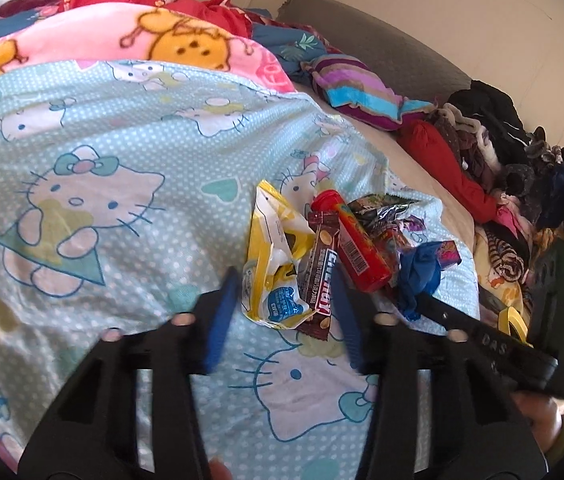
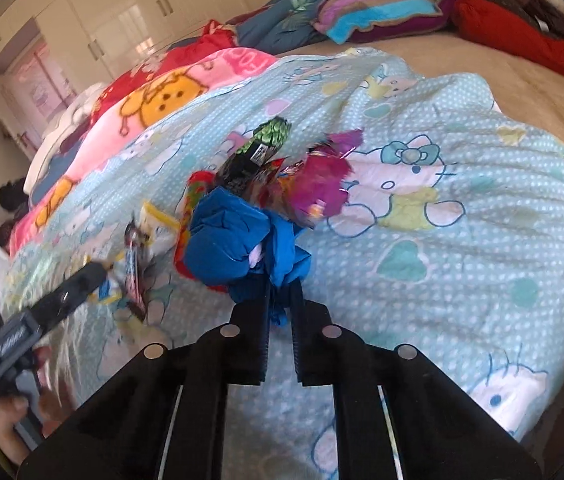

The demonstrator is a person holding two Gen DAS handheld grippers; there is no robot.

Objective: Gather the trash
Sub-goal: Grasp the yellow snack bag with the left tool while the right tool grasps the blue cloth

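Observation:
Trash lies in a heap on a light blue cartoon-cat duvet (image 1: 94, 208). My left gripper (image 1: 286, 280) has its blue pads against a yellow wrapper (image 1: 270, 256) and a brown candy bar wrapper (image 1: 319, 276), which are squeezed between them. A red tube (image 1: 357, 248) and shiny foil wrappers (image 1: 385, 208) lie just beyond. My right gripper (image 2: 282, 280) is shut on a crumpled blue bag (image 2: 238, 232). Purple (image 2: 321, 184) and green-black wrappers (image 2: 266, 148) sit behind it. From the left wrist view the right gripper (image 1: 417, 300) reaches in from the right onto the blue bag (image 1: 417, 272).
Folded blankets (image 1: 154, 36) are piled at the duvet's far side, with a striped pillow (image 1: 357, 88) behind them. A heap of clothes (image 1: 493, 152) lines the bed's right edge. White wardrobes (image 2: 130, 12) stand beyond the bed. A hand (image 2: 10, 412) holds the left gripper (image 2: 82, 276).

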